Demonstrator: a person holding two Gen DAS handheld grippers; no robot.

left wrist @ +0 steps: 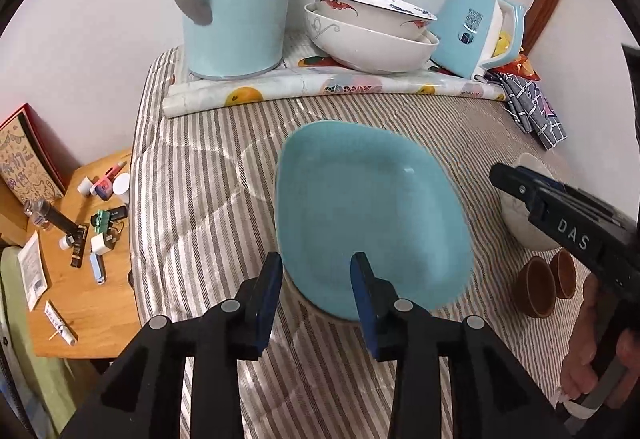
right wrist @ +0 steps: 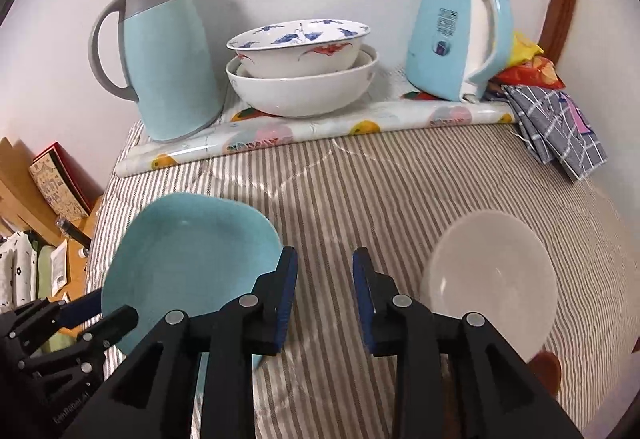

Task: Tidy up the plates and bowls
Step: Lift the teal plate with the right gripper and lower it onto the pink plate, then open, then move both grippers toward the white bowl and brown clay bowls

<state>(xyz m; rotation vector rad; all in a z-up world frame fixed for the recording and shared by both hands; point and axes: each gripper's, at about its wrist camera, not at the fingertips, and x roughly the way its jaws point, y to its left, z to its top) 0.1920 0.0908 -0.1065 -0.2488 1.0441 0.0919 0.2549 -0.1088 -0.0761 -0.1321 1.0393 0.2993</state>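
A light blue plate (left wrist: 370, 215) lies on the striped cloth; it also shows in the right wrist view (right wrist: 188, 263). My left gripper (left wrist: 316, 279) is open, its fingers straddling the plate's near edge. My right gripper (right wrist: 324, 275) is open and empty above the cloth, between the plate and a white bowl (right wrist: 490, 279). The same bowl (left wrist: 524, 223) sits partly hidden behind the right gripper in the left wrist view. Two stacked patterned bowls (left wrist: 368, 31) stand at the back by the wall and show in the right wrist view (right wrist: 300, 71) too.
A blue jug (right wrist: 164, 55) stands at back left and a blue kettle (right wrist: 456, 39) at back right on a rolled fruit-print mat (right wrist: 312, 131). A checked cloth (right wrist: 560, 123) lies at right. Two brown cups (left wrist: 546, 283) stand near the bowl. A cluttered wooden side table (left wrist: 84, 247) is at left.
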